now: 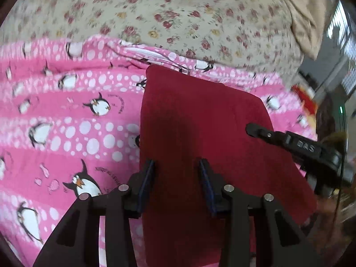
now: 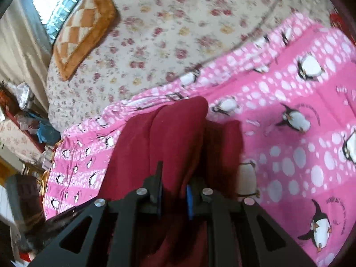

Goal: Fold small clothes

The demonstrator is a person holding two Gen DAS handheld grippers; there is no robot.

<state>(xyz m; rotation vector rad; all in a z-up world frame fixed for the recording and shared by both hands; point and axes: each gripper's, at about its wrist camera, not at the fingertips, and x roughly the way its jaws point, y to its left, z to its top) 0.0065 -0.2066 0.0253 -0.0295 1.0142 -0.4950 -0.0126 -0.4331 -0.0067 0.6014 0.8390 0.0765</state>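
Note:
A dark red cloth lies on a pink penguin-print sheet. My left gripper hangs over the cloth's near left part, with its fingers apart and red fabric showing in the gap. No fold is visibly pinched there. From the right, one black finger of my right gripper reaches over the cloth. In the right wrist view, my right gripper is shut on a raised, bunched fold of the red cloth. The fold stands up above the pink sheet.
Beyond the pink sheet lies a floral bedspread. An orange checked cushion rests at its far left. Cluttered shelves and bags stand past the bed's left edge. Beige fabric hangs at the far right.

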